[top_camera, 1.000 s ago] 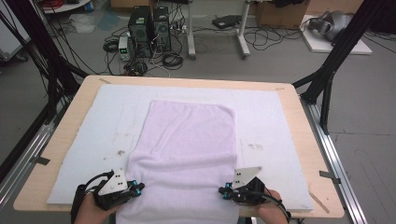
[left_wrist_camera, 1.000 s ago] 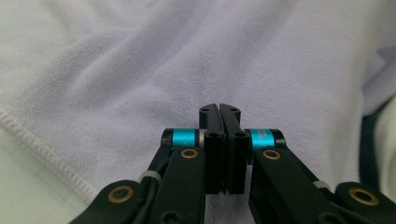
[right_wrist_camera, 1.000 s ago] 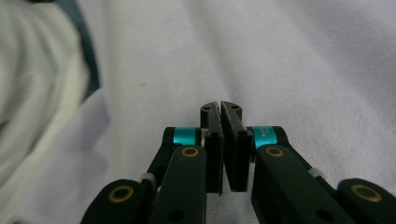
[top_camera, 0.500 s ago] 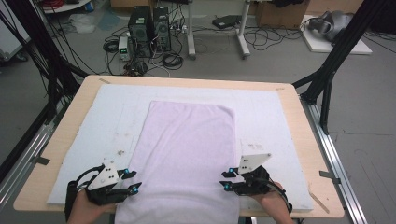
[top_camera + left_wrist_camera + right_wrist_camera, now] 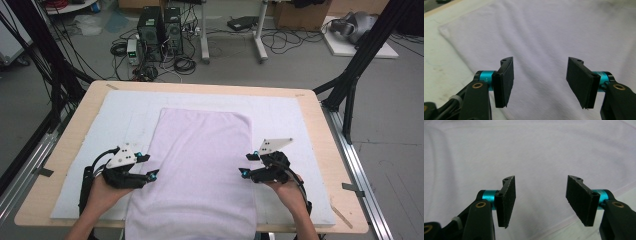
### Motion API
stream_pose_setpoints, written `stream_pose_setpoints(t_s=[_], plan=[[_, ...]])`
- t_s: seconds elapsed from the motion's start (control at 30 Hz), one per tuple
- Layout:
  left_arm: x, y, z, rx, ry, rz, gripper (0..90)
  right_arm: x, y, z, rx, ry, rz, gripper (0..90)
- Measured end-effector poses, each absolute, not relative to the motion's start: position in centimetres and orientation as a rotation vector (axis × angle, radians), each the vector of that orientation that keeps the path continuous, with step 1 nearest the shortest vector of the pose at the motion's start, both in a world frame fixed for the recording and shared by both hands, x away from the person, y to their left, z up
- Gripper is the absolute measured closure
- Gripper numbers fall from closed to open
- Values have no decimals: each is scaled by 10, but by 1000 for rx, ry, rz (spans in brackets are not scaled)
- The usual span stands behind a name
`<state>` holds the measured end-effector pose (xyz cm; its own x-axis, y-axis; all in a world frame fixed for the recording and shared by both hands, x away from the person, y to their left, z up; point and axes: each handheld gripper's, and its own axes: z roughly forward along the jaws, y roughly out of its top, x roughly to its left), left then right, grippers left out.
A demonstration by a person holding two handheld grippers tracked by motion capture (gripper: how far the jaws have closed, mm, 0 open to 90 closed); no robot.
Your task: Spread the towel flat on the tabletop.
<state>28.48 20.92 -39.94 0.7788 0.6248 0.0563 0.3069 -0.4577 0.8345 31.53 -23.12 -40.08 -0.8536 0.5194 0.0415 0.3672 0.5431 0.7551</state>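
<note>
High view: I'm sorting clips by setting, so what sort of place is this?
Probably a lab or workshop set up for recording. A wooden table with a pale towel stands on bare floor, with computer towers and loose cables behind it.

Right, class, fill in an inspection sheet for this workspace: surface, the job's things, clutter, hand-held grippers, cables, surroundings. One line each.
Surface: wooden table covered by a white mat, lightly stained.
Job's things: pale lilac towel lying flat, its near end hanging over the table's front edge.
Clutter: nothing seen on the mat.
Grippers: left hand-held gripper at the towel's left edge, right hand-held gripper at its right edge; both have just been opening, jaws apart, nothing between them.
Cables: one black cable trails from the left gripper; loose cables on the floor.
Surroundings: computer towers, black frame struts, grey floor.
</note>
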Motion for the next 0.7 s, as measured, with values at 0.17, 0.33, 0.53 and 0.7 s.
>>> stream_pose_setpoints(t_s=[0.17, 0.33, 0.53, 0.7], plan=[[306, 210, -397, 2054, 737, 426, 398, 339, -231, -396, 787, 2576, 1216, 338], [322, 210, -397, 2033, 773, 393, 396, 354, -232, -394, 802, 2555, 1227, 317], [334, 217, -390, 2003, 816, 375, 388, 362, -235, -389, 809, 2518, 1250, 311], [341, 221, -381, 1983, 821, 400, 384, 365, -236, -384, 811, 2515, 1234, 306]])
